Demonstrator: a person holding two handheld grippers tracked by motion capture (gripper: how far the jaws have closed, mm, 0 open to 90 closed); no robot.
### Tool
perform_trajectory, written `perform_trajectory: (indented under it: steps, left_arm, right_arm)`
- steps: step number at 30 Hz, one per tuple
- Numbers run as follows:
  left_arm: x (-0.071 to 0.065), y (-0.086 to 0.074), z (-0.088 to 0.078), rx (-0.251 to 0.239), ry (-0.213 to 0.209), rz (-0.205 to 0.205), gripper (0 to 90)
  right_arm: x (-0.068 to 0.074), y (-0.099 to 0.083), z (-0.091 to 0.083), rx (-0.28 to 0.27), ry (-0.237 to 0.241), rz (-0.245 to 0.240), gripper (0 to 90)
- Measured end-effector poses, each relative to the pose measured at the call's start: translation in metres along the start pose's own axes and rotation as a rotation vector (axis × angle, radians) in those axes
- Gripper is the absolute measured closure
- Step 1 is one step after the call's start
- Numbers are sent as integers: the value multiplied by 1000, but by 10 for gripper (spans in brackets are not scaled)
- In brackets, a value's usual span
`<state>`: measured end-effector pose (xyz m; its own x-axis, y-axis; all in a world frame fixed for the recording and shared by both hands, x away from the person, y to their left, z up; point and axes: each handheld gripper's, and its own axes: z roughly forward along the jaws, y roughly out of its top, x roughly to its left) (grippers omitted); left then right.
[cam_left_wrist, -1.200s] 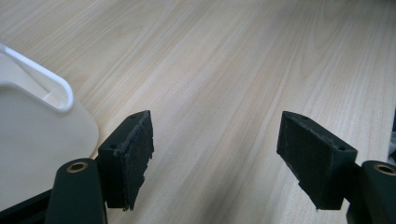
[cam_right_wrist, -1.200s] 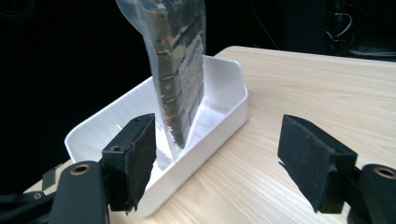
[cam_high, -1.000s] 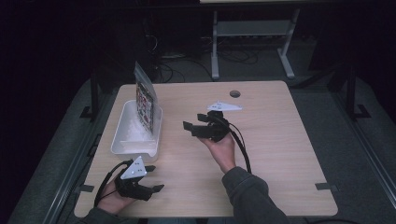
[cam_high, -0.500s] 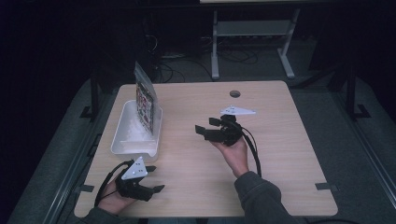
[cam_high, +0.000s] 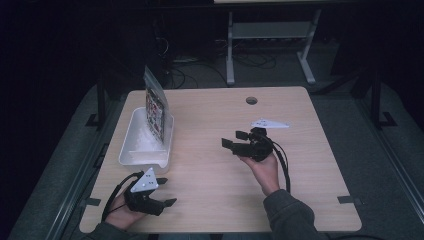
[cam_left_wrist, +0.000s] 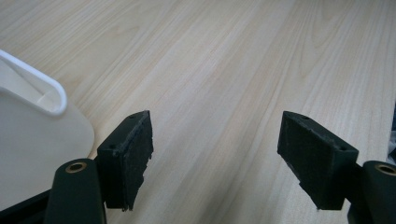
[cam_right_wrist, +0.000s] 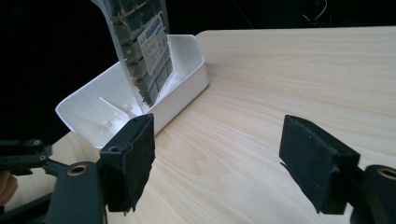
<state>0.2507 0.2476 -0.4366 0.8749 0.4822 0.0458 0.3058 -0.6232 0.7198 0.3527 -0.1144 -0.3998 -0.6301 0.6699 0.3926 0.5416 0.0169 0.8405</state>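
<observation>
A white tray (cam_high: 131, 150) sits on the left of the wooden table, with a clear packet (cam_high: 155, 106) of dark pieces standing upright in it. My right gripper (cam_high: 233, 139) is held over the middle of the table, jaws open and empty, pointing left at the tray (cam_right_wrist: 189, 70) and the packet (cam_right_wrist: 142, 51). In the right gripper view nothing lies between the two pads (cam_right_wrist: 135, 154). My left gripper (cam_high: 166, 193) rests at the front left, just in front of the tray, open and empty. A rounded corner of the tray (cam_left_wrist: 35, 135) shows beside its left pad (cam_left_wrist: 133, 156).
A round cable hole (cam_high: 251, 100) is in the table near its far edge. Beyond the table stand a metal frame (cam_high: 270, 45) and loose cables on the dark floor. The left gripper (cam_right_wrist: 23, 158) shows at the lower left of the right gripper view.
My right gripper has drawn away from the tray, moving right and a little toward the person, still open. The left gripper has stayed where it was.
</observation>
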Motion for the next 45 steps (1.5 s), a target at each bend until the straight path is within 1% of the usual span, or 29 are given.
perform_trajectory:
  steps: [2,11,13,14,15,18,19,20,21,22,25,34,36,38,45]
  left_arm:
    - [0,0,0,1,0,0,260]
    - [1,0,0,0,1,-3,260]
    - [1,0,0,2,1,-3,259]
    - [1,0,0,2,1,-3,259]
    - [1,0,0,2,1,-4,259]
    - [1,0,0,1,0,-5,258]
    - [1,0,0,0,0,-6,258]
    - [1,0,0,1,0,-5,258]
    - [1,0,0,0,-2,-7,258]
    - [1,0,0,-2,-2,-8,258]
    - [1,0,0,-3,-2,-7,258]
    - [1,0,1,-2,-2,-8,258]
    - [1,0,1,-2,-2,-7,257]
    - [1,0,1,-3,-2,-8,257]
    - [1,1,1,-2,-3,-7,257]
  right_arm:
    - [-3,-2,-3,7,-3,4,255]
    - [-13,-10,-18,8,-13,20,254]
    - [-16,-12,-23,16,-17,30,248]
    - [-16,-12,-23,16,-17,30,248]
    - [-17,-13,-28,9,-19,30,249]
    - [-19,-14,-32,10,-23,30,248]
    - [-22,-16,-37,8,-23,38,248]
    - [-22,-16,-37,8,-23,38,248]
    - [-24,-19,-41,8,-25,44,248]
    - [-24,-19,-41,8,-25,44,248]
    - [-28,-25,-48,16,-32,53,243]
    - [-32,-33,-60,32,-37,59,242]
    - [-32,-35,-62,44,-39,59,238]
    - [-33,-37,-65,40,-37,55,238]
    - [-37,-47,-73,52,-35,78,237]
